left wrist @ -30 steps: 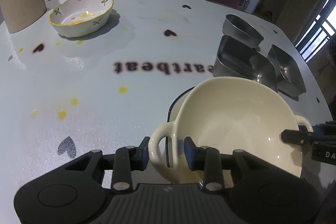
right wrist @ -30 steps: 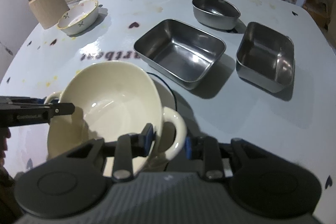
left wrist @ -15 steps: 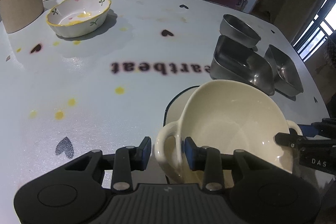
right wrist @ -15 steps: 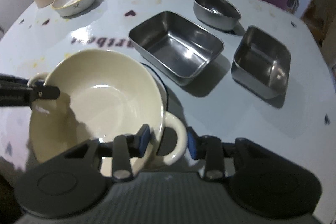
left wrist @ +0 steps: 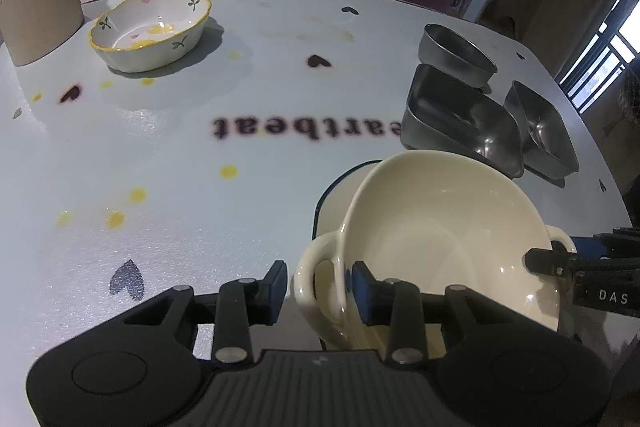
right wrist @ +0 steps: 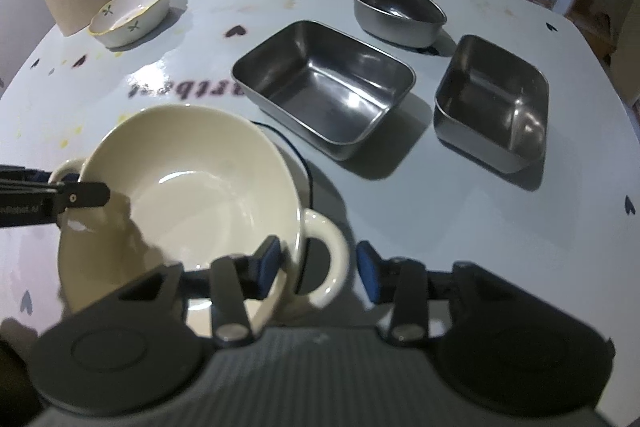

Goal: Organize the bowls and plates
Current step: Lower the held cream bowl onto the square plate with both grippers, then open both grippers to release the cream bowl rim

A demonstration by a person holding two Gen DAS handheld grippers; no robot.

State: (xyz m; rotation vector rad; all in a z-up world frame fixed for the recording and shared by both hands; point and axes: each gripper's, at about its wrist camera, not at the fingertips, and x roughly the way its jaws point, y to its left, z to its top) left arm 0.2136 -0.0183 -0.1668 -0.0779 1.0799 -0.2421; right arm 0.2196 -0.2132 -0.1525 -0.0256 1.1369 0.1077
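1. Left wrist view: left gripper [left wrist: 318, 285] pads straddle the cream bowl [left wrist: 436, 235] handle, jaws just widened, gaps visible.
2. Right gripper [right wrist: 318, 267] likewise loosened around the opposite handle.
3. Bowl sits on a dark-rimmed plate [right wrist: 298, 167] on the glossy pale table [left wrist: 248, 211]; three steel containers [right wrist: 324, 87] beyond.

Dim indoor light, soft glare on the table [left wrist: 168, 131], fisheye-bent edges, dark vignetted corners, mild blur

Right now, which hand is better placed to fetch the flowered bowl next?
Left, probably. The left gripper is open around the handle of the cream bowl that faces the flowered bowl; the steel dishes lie on the other side.
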